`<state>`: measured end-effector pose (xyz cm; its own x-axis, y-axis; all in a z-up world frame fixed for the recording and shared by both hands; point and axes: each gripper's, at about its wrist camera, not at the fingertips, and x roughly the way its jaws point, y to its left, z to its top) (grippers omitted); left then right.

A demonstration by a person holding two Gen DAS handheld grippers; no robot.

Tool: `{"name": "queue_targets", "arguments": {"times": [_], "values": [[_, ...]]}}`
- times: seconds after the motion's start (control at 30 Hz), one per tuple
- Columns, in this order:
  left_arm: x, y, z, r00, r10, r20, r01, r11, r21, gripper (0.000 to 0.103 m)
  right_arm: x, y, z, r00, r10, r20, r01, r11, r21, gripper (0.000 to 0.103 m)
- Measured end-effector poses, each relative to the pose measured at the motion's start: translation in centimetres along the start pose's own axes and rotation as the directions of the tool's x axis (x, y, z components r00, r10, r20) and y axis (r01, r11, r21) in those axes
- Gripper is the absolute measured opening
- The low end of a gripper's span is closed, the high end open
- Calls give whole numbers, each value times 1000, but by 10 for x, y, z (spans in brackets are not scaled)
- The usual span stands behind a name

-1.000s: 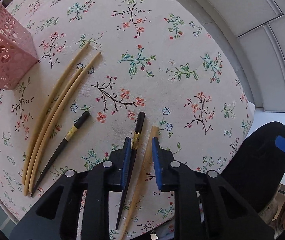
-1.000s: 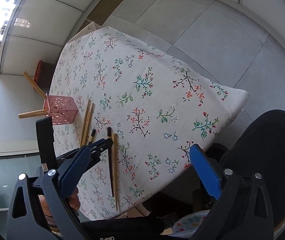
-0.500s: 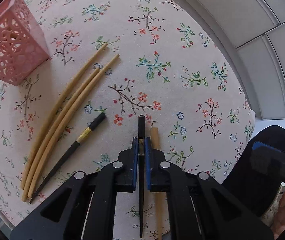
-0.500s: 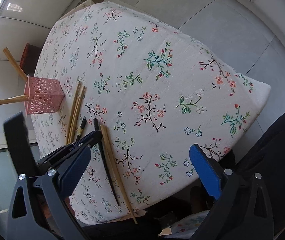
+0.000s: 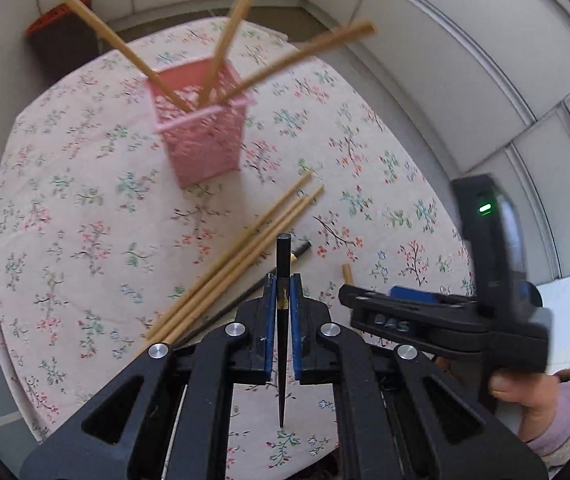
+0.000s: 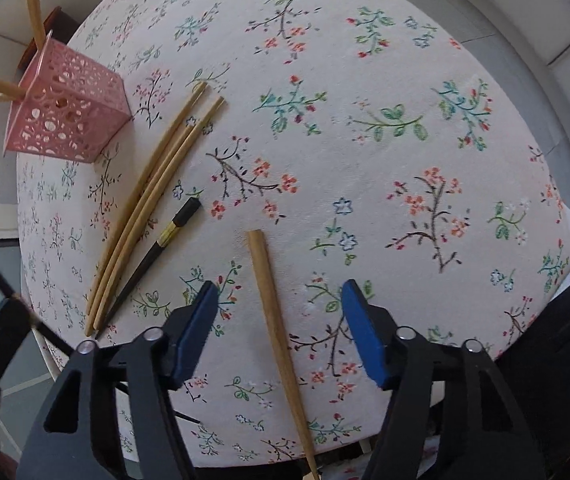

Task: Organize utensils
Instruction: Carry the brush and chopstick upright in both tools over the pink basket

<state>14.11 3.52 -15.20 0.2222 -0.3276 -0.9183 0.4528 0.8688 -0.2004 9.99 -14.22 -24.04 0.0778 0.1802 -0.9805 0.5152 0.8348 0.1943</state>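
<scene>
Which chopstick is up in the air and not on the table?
The black chopstick pinched in the left tongs. The other black one and the wooden ones lie on the tablecloth.

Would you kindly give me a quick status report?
Left gripper shut on black chopstick, lifted. Right gripper open over wooden chopstick. Pink lattice holder path clear.

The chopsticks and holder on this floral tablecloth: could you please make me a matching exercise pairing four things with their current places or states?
Things:
1. black chopstick
2. pink holder
3. single bamboo chopstick
4. second black chopstick

States:
A. lying between the open right gripper fingers
B. clamped in the left gripper
C. lying beside three bamboo chopsticks
D. holding upright bamboo chopsticks

Pairs: 1-B, 2-D, 3-A, 4-C
</scene>
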Motion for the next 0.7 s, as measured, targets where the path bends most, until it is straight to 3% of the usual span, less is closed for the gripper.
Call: {"name": "queue_targets", "arguments": {"times": [0.1, 0.13, 0.17, 0.2, 0.37, 0.5, 0.7], "values": [[-15, 4, -3, 999, 3, 43, -2, 1000, -18, 6, 7, 15, -4, 999, -46, 26, 47, 998, -51, 50], [-22, 5, -4, 998, 1, 60, 0, 1000, -22, 6, 7, 18, -5, 998, -46, 38, 48, 997, -62, 35], [-27, 6, -4, 997, -1, 73, 3, 1000, -24, 6, 7, 19, -5, 998, -47, 51, 50, 997, -60, 27], [-30, 6, -5, 996, 0, 84, 2, 1000, -25, 6, 7, 17, -5, 997, -45, 60, 48, 998, -50, 11], [-49, 3, -6, 992, 10, 128, -6, 1000, -29, 6, -1, 4, -2, 997, 38, 62, -36, 998, -44, 8], [-60, -2, -7, 987, 17, 157, -12, 999, -35, 6, -34, -3, -13, 985, 97, 142, -82, 990, -112, 8], [-77, -9, -10, 979, 24, 201, -16, 999, -38, 6, -106, -4, -40, 929, 187, 320, -101, 958, -268, 8]]}}
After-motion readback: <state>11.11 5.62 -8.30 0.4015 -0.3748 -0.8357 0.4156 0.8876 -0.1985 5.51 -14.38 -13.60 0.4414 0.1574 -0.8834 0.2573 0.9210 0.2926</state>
